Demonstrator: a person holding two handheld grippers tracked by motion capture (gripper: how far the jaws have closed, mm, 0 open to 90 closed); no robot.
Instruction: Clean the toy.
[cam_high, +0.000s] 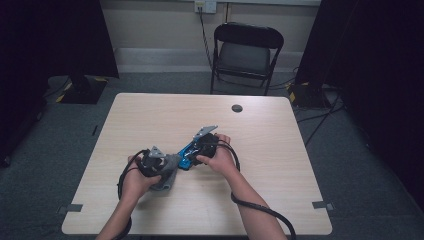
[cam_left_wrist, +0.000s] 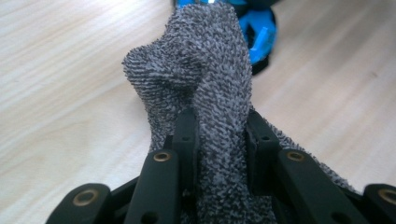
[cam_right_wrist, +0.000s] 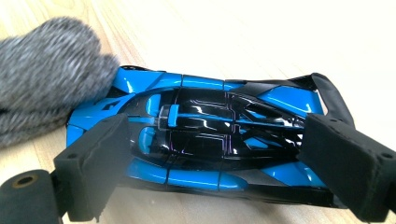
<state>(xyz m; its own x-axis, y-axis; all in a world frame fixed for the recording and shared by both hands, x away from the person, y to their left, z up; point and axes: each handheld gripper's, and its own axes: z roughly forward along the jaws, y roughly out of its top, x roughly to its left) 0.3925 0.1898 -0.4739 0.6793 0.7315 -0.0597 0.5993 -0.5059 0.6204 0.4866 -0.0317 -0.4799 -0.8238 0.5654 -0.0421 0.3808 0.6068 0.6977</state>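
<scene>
One toy car (cam_right_wrist: 205, 140), blue and black, flat on its wheels near the middle of the table (cam_high: 280, 165), just toward 5 o'clock from the centre in the high view. Seen from above in the right gripper view, nose toward 9 o'clock, tail with its black wing toward 3 o'clock. Clamped lengthwise by the right gripper (cam_right_wrist: 219, 161), one padded jaw against the nose end and the other against the tail end, pads pressed on the bodywork. One grey cloth (cam_left_wrist: 210, 84), knitted and bunched, touching the car's nose at 10 o'clock in the right gripper view; in the left gripper view, rising toward 12 o'clock with the blue car just beyond its top. Pinched tight by the left gripper (cam_left_wrist: 219, 140), both jaws drawn close together on a fold of the fabric. In the high view, two hands on the two grippers, the left one at 8 o'clock from the car, the right one at 2 o'clock. Farther out, one dark round spot (cam_high: 237, 108) on the tabletop toward 12 o'clock, and one black folding chair (cam_high: 247, 52) beyond the far edge.
</scene>
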